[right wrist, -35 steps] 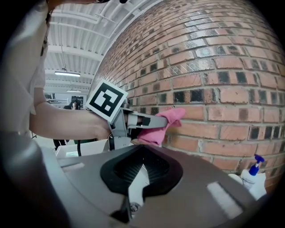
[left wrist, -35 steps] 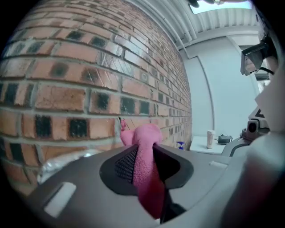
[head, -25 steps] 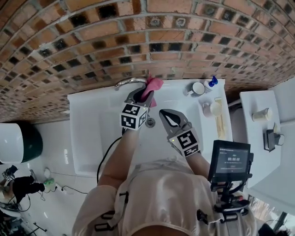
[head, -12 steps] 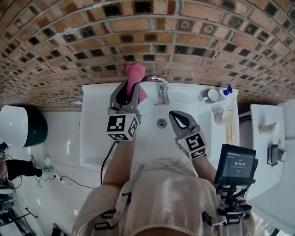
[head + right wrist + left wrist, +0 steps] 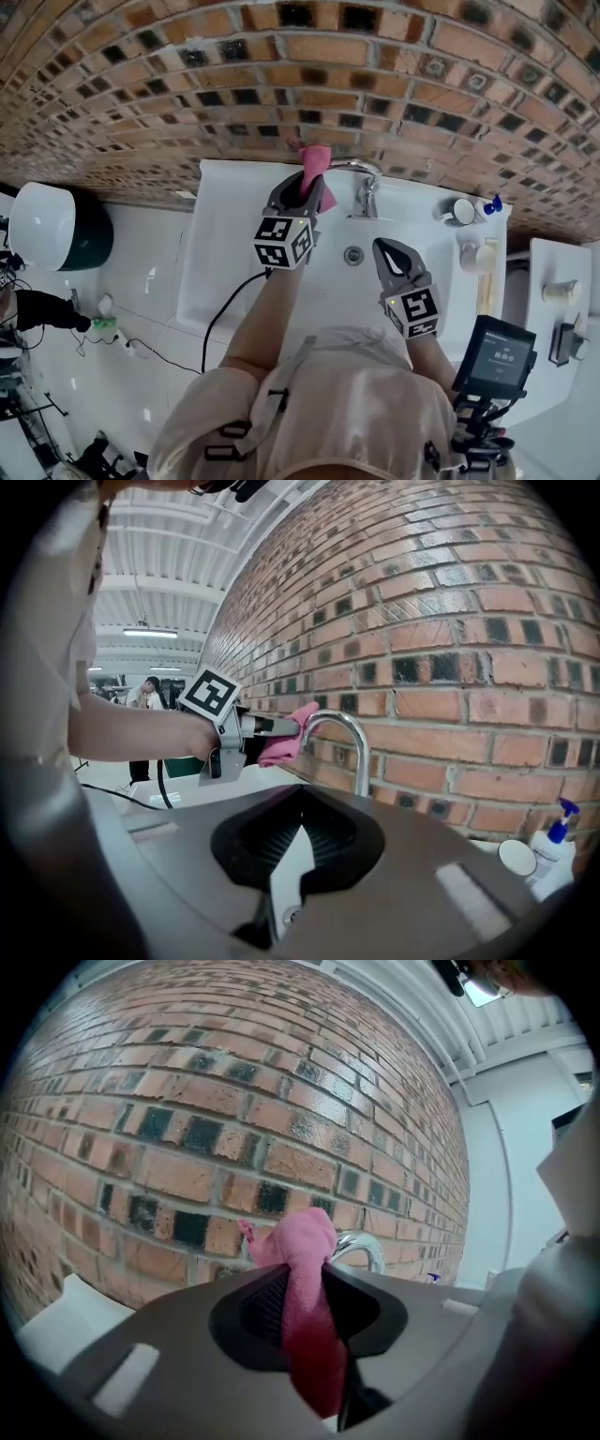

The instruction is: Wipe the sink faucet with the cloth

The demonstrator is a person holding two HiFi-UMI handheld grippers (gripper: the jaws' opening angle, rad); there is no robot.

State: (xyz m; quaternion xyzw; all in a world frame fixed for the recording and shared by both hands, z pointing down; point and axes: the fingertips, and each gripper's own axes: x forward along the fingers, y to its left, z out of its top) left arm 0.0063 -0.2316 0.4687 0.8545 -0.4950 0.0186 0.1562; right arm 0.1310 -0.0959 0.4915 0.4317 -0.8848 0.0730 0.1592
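Just changed: your left hand-held gripper (image 5: pixel 307 192) carries the pink cloth (image 5: pixel 314 159) back onto the faucet (image 5: pixel 361 183). Half a second ago the cloth stood clear to the faucet's left; now its tip meets the left end of the spout's arch.
Meaning for the task: this reads as a fresh wiping pass starting at the top of the spout. The wipe looks under way, not finished.
Against a second ago: the cloth was close against the faucet then too, so you have drawn off and returned. The right hand-held gripper has hardly shifted.
Left hand-held gripper: clamped narrow on the cloth, with a fold bulging past the tips toward the faucet and the rest hanging below the jaws.
Right hand-held gripper (image 5: pixel 394 255): jaws slightly apart with nothing between them, waiting in front of the faucet over the sink (image 5: pixel 217 253).
Cloth: on the left side of the faucet's spout, near the brick wall (image 5: pixel 281 84) behind the faucet.
Next: you probably want to drag the cloth along the arch toward the faucet's neck, keeping the fold pressed on the metal.
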